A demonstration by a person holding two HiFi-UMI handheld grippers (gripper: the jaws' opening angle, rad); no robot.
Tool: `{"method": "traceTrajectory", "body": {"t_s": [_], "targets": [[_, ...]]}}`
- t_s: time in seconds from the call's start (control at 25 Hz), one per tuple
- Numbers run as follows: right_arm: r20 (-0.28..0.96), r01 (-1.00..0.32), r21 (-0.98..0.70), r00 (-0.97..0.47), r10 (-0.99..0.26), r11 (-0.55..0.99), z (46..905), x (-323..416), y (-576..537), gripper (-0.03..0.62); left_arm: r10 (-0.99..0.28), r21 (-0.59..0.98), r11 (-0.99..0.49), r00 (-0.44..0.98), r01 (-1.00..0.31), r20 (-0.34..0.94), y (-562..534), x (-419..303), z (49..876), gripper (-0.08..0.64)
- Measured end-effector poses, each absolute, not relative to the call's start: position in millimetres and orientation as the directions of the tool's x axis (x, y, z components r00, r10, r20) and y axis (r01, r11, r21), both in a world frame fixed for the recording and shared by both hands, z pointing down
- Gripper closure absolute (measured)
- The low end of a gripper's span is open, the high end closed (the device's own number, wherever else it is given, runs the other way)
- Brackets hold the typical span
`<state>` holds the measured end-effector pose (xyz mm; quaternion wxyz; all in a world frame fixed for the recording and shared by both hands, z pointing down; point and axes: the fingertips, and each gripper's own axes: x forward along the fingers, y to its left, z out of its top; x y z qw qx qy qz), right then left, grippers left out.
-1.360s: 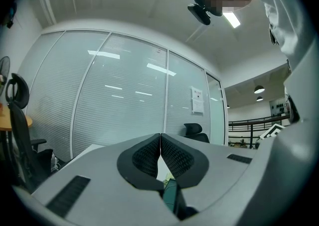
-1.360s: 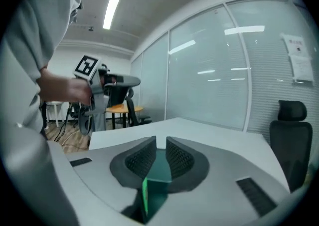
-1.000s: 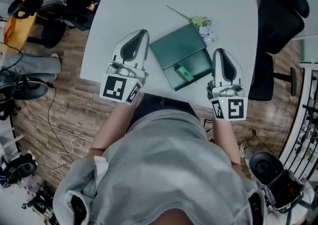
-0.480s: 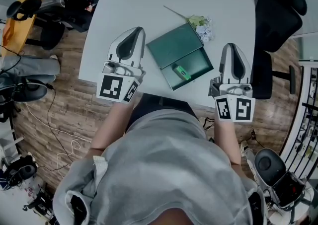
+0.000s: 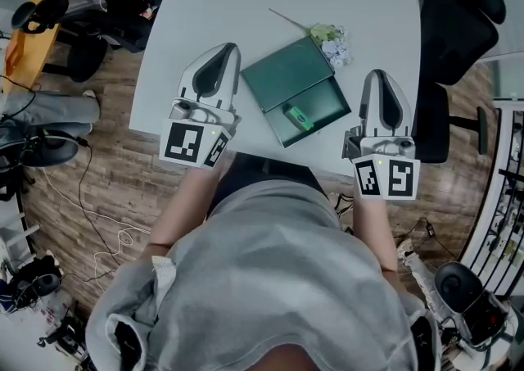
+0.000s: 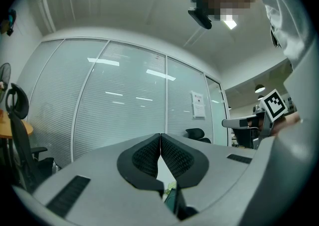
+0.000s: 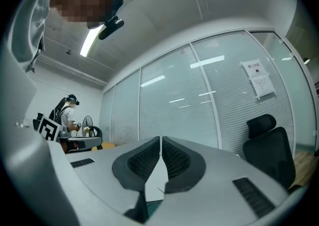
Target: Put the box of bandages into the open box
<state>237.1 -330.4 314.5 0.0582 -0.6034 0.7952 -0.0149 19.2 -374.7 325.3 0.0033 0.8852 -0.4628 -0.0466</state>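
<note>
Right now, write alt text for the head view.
A green box of bandages lies inside the open box on a white table. The person holds the left gripper and right gripper either side of it, both shut and empty.

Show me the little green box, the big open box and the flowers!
little green box (image 5: 300, 119), head view, its top.
big open box (image 5: 282, 74), head view, its lid.
flowers (image 5: 336, 46), head view, the blossoms.

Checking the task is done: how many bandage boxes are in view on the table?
1. The bandage box lies inside the open box, in the half nearer the person. None elsewhere in view; more could hide under it.
</note>
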Motion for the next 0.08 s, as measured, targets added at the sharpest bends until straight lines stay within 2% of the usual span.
{"method": "traceTrajectory", "body": {"t_s": [0.08], "targets": [[-0.073, -0.958, -0.094, -0.265, -0.961, 0.272, 314.7, 236.8, -329.8, 0.537, -0.819, 0.049, -0.573, 0.568, -0.818, -0.079, -373.9, 19.6, 325.2, 0.54]]}}
